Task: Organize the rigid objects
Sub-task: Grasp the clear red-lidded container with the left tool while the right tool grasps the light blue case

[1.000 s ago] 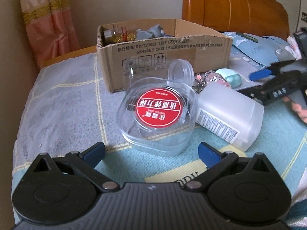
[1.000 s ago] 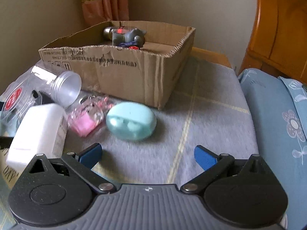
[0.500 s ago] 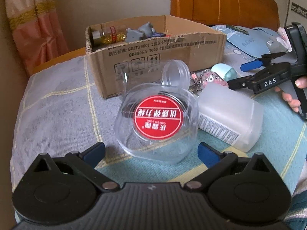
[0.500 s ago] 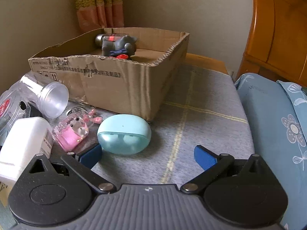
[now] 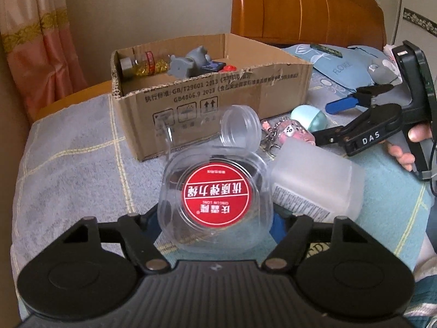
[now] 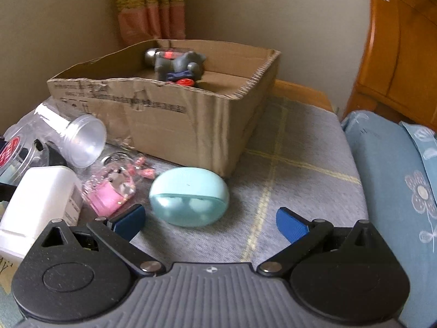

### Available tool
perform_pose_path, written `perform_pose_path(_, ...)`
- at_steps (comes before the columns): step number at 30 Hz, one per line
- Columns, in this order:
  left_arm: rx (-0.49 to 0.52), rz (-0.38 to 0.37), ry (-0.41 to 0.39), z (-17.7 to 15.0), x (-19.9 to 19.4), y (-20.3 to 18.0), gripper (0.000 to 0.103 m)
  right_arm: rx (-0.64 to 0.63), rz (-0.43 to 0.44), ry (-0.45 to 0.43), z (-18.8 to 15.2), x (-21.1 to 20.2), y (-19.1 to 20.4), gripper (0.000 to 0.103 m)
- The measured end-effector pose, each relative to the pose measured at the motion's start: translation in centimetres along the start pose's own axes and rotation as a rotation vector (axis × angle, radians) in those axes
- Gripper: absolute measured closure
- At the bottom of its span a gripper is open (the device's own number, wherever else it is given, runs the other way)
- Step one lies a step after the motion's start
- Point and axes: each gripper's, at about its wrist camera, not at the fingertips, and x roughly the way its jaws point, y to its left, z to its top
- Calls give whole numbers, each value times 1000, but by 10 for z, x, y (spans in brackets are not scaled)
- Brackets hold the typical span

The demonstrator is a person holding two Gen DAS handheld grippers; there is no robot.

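grippers work a cluttered bedspread as sorting reaches midway

left gripper (image 5: 215, 218) brackets a clear plastic tub (image 5: 215, 199) with a red label, its blue fingertips tucked against both sides; whether they press it yet is hard to tell. right gripper (image 6: 210, 218) hovers with its fingers spread wide just short of a mint green case (image 6: 189, 196). beside these lie one white bottle (image 5: 314, 186), one pink keychain (image 6: 109, 191) and one clear cup (image 6: 79, 142) tipped on its side, making five loose items on the grey blanket (image 6: 286, 164). behind them one cardboard box (image 5: 218, 93) holds a glass vial, a grey toy and a few small pieces, so the job looks roughly half done.
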Motion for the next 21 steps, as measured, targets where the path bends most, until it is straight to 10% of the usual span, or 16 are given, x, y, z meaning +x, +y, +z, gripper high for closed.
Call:
perform_pose_path(11, -45, 42, 18, -7, -9, 5, 29, -38, 66, -28, 8, -2, 8, 37)
perform_pose_path(21, -38, 52, 19, 0, -6, 3, 29, -26, 56, -22, 9, -2, 10, 37)
